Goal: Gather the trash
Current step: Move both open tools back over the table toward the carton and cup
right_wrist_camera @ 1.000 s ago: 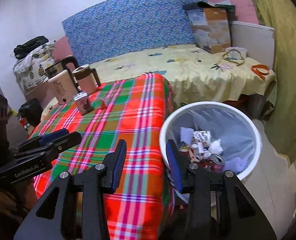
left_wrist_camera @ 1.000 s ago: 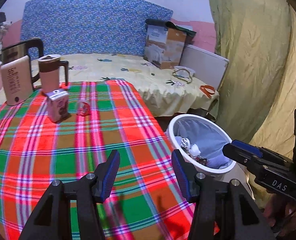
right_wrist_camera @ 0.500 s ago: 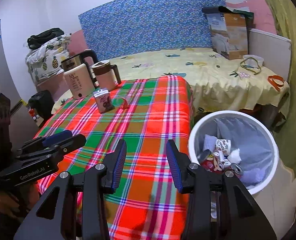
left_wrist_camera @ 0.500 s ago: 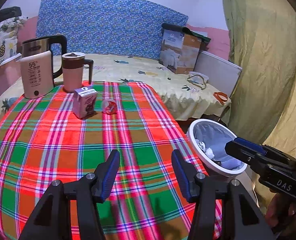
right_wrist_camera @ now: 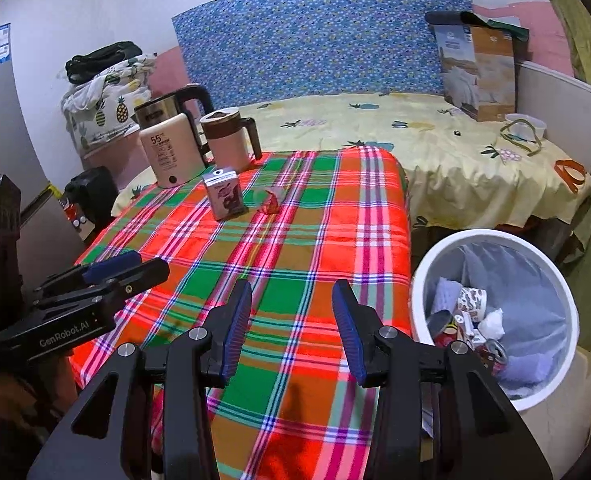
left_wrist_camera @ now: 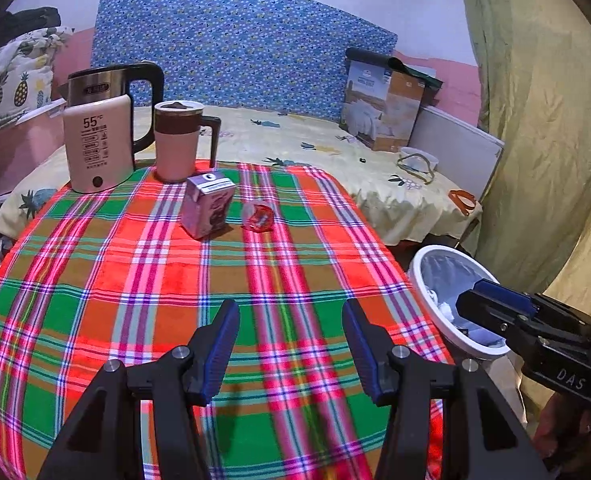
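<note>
Hidden, cropped and unreadable parts

In the left wrist view the right gripper [left_wrist_camera: 491, 300] covers the near part of the white bin [left_wrist_camera: 423, 276]; the small print on the kettle [left_wrist_camera: 95, 148] and the label of the purple carton [left_wrist_camera: 209, 208] are too small to read.

Purple drink carton [left_wrist_camera: 208, 209] upright on plaid cloth; crumpled red wrapper [left_wrist_camera: 258, 217] just beside; white bin [right_wrist_camera: 495, 320] holding trash
</note>
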